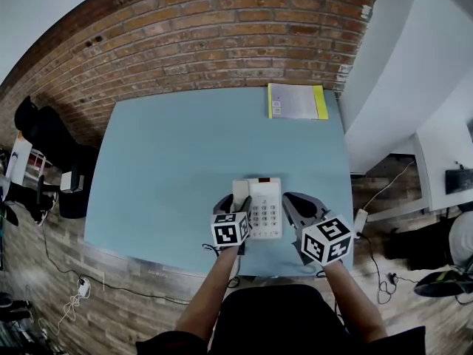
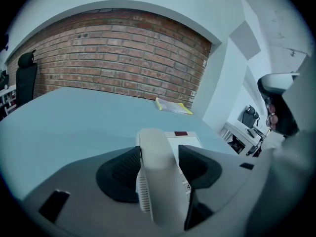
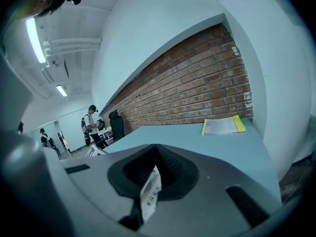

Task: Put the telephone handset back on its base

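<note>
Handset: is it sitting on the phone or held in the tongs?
Held: the left gripper squeezes the handset between its tongs, at the left side of the telephone base. Whether it touches the base, cannot tell.

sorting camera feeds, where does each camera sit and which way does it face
Head view: on the person's head, steeply down at table and telephone; forearms, left gripper, right gripper show.
Left gripper view: rides the left gripper, faces the brick wall; fingers clamp the handset.
Right gripper view: rides the right gripper, faces that wall; fingers together.
Shared: the booklet.

A red brick wall (image 1: 222,28) runs behind the pale blue table (image 1: 170,168), wood-plank floor (image 1: 44,302) below.
</note>
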`<state>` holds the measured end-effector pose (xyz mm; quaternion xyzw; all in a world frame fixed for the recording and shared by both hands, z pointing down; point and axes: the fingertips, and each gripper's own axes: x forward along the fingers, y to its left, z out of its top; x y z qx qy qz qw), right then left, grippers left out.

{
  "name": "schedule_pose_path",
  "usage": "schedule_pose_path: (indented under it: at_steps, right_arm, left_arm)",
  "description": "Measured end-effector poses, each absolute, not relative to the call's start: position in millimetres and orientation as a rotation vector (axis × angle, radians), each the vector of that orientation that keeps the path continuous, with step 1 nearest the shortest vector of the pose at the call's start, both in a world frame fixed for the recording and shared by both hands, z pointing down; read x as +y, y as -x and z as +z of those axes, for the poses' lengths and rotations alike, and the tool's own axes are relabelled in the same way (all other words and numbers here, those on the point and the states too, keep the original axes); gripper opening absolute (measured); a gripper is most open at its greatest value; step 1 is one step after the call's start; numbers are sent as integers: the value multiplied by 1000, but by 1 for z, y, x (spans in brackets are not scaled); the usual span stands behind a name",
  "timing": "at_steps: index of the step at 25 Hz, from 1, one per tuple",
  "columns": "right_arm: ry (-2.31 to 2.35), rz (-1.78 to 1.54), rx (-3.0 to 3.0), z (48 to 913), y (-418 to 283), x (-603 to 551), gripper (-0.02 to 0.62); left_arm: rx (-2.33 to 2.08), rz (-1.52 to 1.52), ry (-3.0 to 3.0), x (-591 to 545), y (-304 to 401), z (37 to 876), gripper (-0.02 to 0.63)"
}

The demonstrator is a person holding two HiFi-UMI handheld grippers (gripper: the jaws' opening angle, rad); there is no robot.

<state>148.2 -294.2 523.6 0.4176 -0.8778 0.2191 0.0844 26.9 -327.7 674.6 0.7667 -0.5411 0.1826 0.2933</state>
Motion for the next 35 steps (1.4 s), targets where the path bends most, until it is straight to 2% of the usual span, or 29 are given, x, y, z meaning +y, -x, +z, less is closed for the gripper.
schedule_pose_path:
  at_steps: [12,20,33,35]
  right_arm:
    - [-1283,666,-2614,520,-146,-290,12]
    - [-1311,673,-2639,501,-135,-279,12]
    - [-1408,624,-2613,480,-114,-256,12]
    - [-1434,617,-2610,475,-111,-252,12]
  left_arm:
    - [-1396,470,-2141,-322,-21,653,237]
    - [-1370,434,-2214,-309,-15,618,208]
    - [-1255,316,-2362,-278,-1,549,125]
    - [-1245,309,-2390,-275,1,540,97]
